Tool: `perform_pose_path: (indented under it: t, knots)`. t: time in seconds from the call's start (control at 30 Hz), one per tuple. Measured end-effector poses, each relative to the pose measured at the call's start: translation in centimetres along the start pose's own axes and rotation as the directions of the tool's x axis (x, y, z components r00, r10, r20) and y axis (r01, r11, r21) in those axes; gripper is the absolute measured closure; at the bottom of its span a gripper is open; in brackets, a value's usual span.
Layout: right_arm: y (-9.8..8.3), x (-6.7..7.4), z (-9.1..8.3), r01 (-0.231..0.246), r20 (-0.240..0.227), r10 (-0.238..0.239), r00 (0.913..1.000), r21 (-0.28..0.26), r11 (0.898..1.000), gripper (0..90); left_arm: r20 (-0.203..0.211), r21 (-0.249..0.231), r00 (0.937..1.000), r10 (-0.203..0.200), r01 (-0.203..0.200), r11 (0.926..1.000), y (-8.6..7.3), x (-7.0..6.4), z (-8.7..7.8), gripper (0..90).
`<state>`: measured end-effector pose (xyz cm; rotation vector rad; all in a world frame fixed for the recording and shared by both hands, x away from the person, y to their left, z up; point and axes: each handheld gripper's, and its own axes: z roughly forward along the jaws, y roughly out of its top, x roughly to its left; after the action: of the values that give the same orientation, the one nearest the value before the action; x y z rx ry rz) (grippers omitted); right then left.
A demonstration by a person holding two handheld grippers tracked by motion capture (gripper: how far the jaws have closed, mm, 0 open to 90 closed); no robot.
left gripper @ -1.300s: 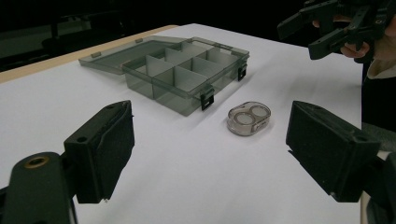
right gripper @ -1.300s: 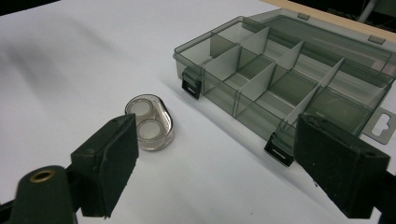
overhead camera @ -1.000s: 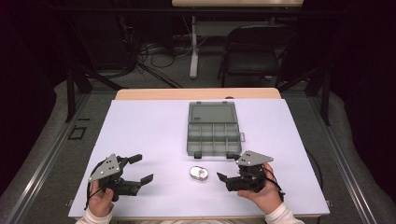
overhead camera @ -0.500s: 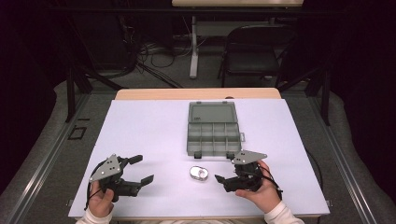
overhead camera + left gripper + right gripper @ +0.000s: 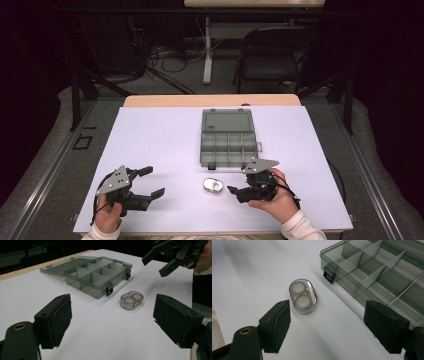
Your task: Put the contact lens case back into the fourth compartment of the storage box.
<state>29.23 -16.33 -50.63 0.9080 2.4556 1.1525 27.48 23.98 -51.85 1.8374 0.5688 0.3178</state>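
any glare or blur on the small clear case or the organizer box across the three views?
High view: small clear case shows a bright glint, table evenly lit, background dark. Left gripper view: organizer box sharp, near jaws soft. Right gripper view: case sharp with a reflection on its lid, upper left of the table washed out and hazy.

No text, label, brand, number or sign can be read in any of the views. The grey compartment box [image 5: 227, 141] with its open lid is plain, the small clear oval case [image 5: 212, 185] bears no lettering, and the white tabletop [image 5: 165, 135] carries no print. A dark square outline lies on the floor [image 5: 81, 142] to the left of the tabletop, with nothing legible in it.
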Motion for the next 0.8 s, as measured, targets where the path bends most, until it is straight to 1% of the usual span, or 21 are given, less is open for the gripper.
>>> perform_pose_path:
  t: [0.07, 0.17, 0.23, 0.57, 0.63, 0.8]
  knots:
    - [0.1, 0.0, 0.1, -0.001, -0.005, 0.001, 1.0000, 0.003, 1.000, 23.0, 0.002, -0.001, 1.0000, 0.000, 0.000, 1.0000, 0.0, 0.0, 0.0, 15.9]
    - [0.4, 0.1, 0.4, 0.011, -0.012, -0.011, 0.9999, 0.007, 1.000, 24.0, 0.002, -0.002, 1.0000, 0.000, 0.000, 1.0000, 0.0, 0.0, 0.0, 15.9]
    - [0.6, 0.1, 0.6, 0.016, -0.022, -0.016, 0.9996, 0.010, 1.000, 27.1, -0.001, 0.000, 1.0000, 0.000, 0.000, 1.0000, 0.0, 0.0, 0.0, 15.9]
    - [1.7, 0.2, 1.6, 0.054, -0.044, -0.053, 0.9976, 0.038, 0.998, 27.4, -0.002, 0.003, 1.0000, 0.003, -0.003, 1.0000, 0.0, 0.0, 0.0, 15.9]
    - [1.8, 0.3, 1.6, 0.055, -0.043, -0.053, 0.9977, 0.040, 0.998, 27.4, -0.002, 0.002, 1.0000, 0.003, -0.003, 1.0000, 0.0, 0.0, 0.0, 15.9]
    - [2.2, 0.3, 2.1, 0.083, -0.045, -0.079, 0.9958, 0.072, 0.994, 28.2, -0.001, 0.004, 1.0000, 0.004, -0.004, 1.0000, 0.0, -0.1, 0.0, 15.9]
